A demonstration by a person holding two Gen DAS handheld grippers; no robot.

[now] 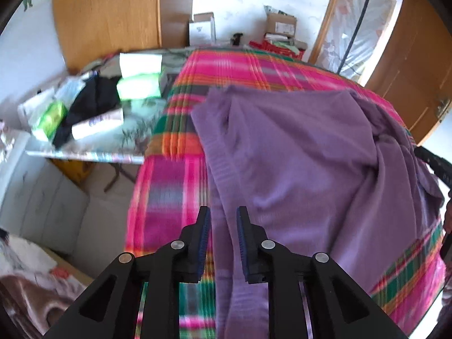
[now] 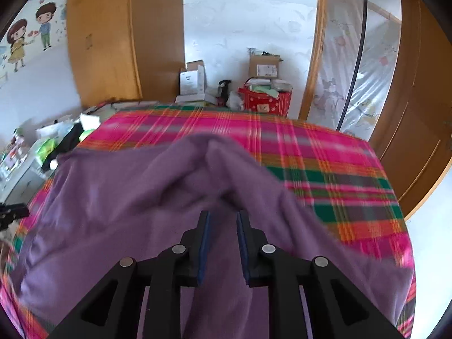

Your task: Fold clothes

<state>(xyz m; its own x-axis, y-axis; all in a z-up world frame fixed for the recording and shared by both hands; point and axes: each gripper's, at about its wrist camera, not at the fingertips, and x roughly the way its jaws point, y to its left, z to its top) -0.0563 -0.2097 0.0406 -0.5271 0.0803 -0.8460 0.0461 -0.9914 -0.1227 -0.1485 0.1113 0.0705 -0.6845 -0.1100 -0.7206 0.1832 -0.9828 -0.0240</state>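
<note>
Here a soft purple knitted garment (image 1: 305,152) lies rumpled on a bed covered by a pink, green and orange plaid sheet (image 1: 254,65), its ribbed hem toward the left side and a bunched ridge of folds at the far right. The left tongs (image 1: 223,214) hang over the garment's near left edge with a gap between the blue-lined pads, released, no cloth pinched between them. The right tongs (image 2: 222,217) hover above the garment's raised middle fold (image 2: 209,147), likewise parted and gripping nothing. Left of the bed, a cluttered counter (image 1: 84,152) carries green packets and a dark cloth. Cardboard boxes (image 2: 264,66) and a red bag (image 2: 265,101) stand beyond the bed's far edge.
</note>
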